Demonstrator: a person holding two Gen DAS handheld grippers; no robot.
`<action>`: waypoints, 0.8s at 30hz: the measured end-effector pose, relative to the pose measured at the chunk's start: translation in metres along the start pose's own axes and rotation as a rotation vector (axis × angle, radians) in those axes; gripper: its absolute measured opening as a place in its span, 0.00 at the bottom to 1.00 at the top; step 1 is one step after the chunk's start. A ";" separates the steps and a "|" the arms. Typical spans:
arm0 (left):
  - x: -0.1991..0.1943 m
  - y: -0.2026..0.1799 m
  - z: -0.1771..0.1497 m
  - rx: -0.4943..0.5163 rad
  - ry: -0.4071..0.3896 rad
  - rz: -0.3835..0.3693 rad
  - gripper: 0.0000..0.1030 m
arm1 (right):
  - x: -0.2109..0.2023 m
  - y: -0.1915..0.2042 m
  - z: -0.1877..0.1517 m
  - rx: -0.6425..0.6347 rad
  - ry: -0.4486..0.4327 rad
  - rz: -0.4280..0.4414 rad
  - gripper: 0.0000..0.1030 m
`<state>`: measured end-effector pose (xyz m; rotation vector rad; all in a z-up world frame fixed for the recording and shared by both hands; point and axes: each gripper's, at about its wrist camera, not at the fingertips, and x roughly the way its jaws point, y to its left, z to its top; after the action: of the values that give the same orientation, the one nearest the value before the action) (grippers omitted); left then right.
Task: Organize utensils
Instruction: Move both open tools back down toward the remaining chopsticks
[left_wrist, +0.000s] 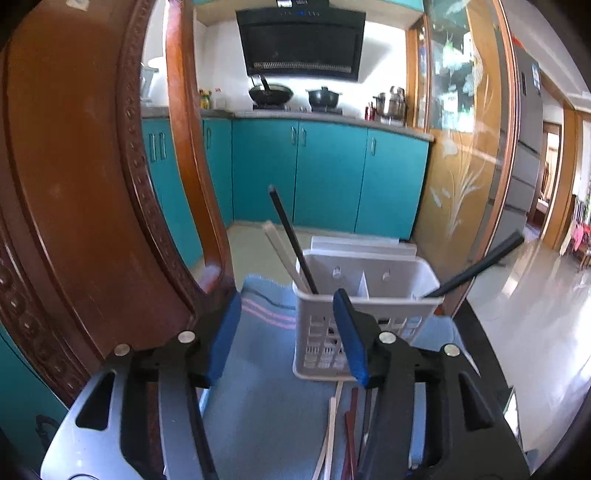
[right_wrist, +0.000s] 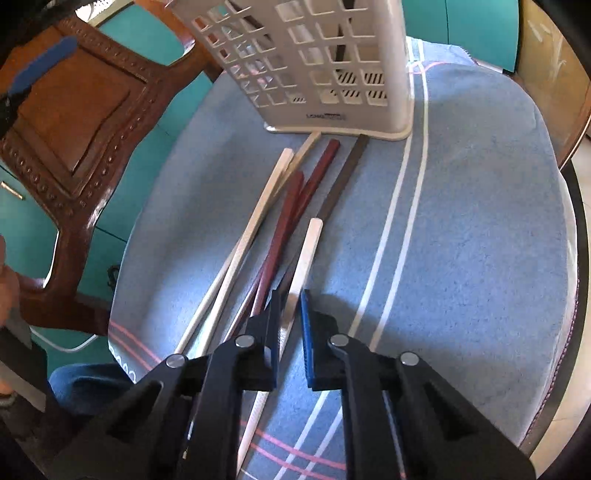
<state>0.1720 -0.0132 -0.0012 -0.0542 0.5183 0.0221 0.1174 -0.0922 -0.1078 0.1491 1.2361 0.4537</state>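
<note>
A white slotted utensil holder stands on the blue cloth. It holds a black chopstick, pale chopsticks and another black one leaning right. My left gripper is open and empty, hovering in front of the holder. Several chopsticks lie on the cloth: white, dark red, dark grey. My right gripper has its jaws narrowly apart around a white chopstick; whether the pads press on it is unclear.
A carved wooden chair stands close at the left. The blue cloth covers a round table with its edge at the right. Teal kitchen cabinets and a stove are behind.
</note>
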 end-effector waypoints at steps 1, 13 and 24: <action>0.004 0.000 -0.002 0.002 0.025 -0.004 0.51 | 0.000 0.000 0.000 -0.002 -0.006 -0.015 0.10; 0.081 0.000 -0.063 -0.038 0.497 -0.128 0.51 | -0.028 -0.043 0.020 0.054 -0.144 -0.181 0.10; 0.092 -0.018 -0.091 0.046 0.558 -0.103 0.50 | -0.035 -0.047 0.019 0.055 -0.145 -0.197 0.13</action>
<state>0.2078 -0.0355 -0.1252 -0.0420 1.0727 -0.1089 0.1377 -0.1465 -0.0873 0.1044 1.1083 0.2338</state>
